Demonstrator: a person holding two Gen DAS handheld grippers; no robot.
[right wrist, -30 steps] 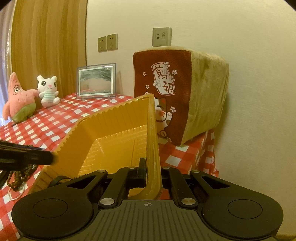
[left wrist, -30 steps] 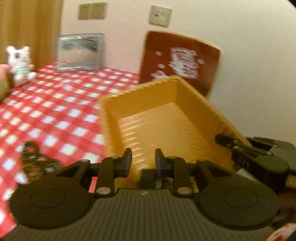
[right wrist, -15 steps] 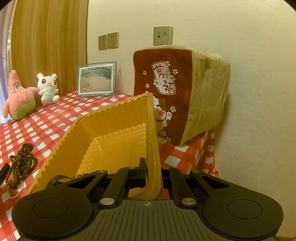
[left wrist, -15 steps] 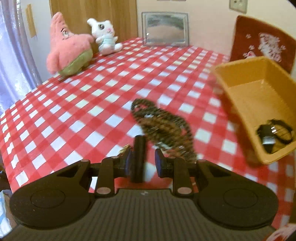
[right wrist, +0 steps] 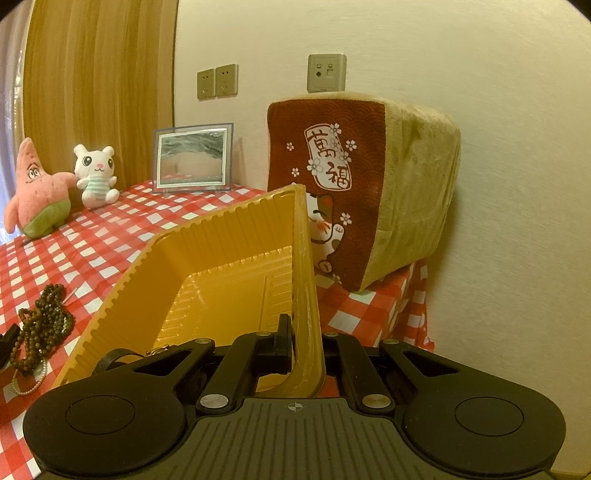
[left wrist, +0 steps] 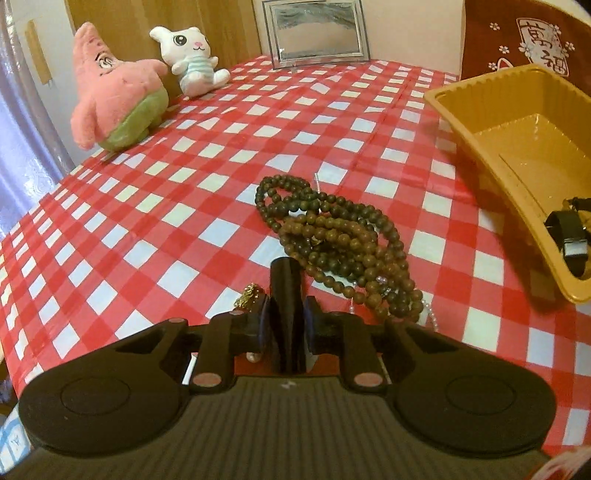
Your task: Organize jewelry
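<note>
In the left wrist view a pile of dark and brown bead strands (left wrist: 332, 251) lies on the red-checked tablecloth (left wrist: 166, 221), with a gold charm (left wrist: 251, 295) and thin pearls (left wrist: 430, 317) beside it. My left gripper (left wrist: 286, 317) points down at the pile's near edge. Its jaws are closing on a black bar-shaped piece (left wrist: 286, 280), with the pads tight against its sides. My right gripper (right wrist: 304, 332) is shut on the side wall of the yellow tray (right wrist: 221, 266), which is tipped up. A black watch (left wrist: 569, 236) lies in the tray (left wrist: 480, 110). The beads (right wrist: 40, 325) lie left of the tray.
A pink star plush (left wrist: 114, 99), a white bunny plush (left wrist: 192, 59) and a picture frame (left wrist: 314, 33) stand along the far side. A brown cushion (right wrist: 369, 184) sits behind the tray by the wall. The table's edge runs down the left.
My left gripper swung away from above the tray, left and down to the bead pile. A black piece now stands between its jaws, which have narrowed. The right gripper and tray kept still.
</note>
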